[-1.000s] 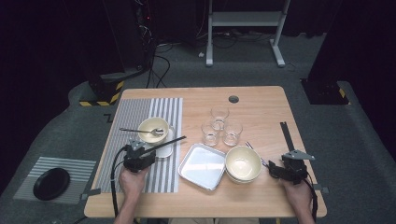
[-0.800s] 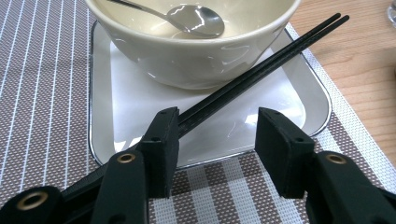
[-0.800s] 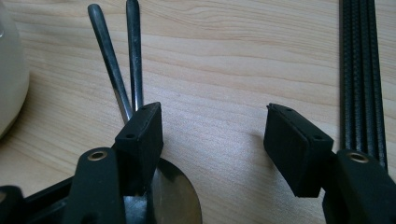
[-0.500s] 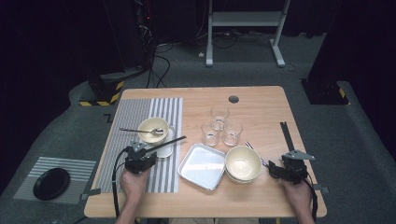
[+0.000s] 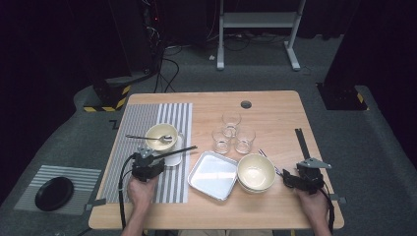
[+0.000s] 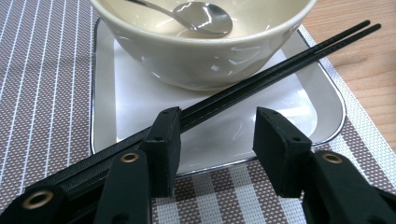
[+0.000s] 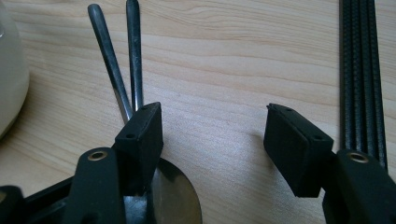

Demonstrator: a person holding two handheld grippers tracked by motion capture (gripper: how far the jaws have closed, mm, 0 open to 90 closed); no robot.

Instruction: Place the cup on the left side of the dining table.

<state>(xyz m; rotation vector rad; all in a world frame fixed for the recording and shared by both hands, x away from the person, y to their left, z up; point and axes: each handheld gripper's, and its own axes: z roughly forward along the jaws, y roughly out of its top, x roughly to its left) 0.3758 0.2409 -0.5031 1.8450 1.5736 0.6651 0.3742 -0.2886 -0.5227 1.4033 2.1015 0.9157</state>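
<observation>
Two grippers are held low over a wooden table (image 5: 275,105). At the left, the left gripper (image 6: 217,140) is seen with jaws apart, clamping nothing; black chopsticks (image 6: 280,70) lie against one jaw, across a white square plate (image 6: 116,102) under a cream bowl (image 6: 201,60) holding a spoon (image 6: 201,16). At the right, the right gripper (image 7: 212,140) is open over bare wood, beside a second spoon (image 7: 175,196).
</observation>
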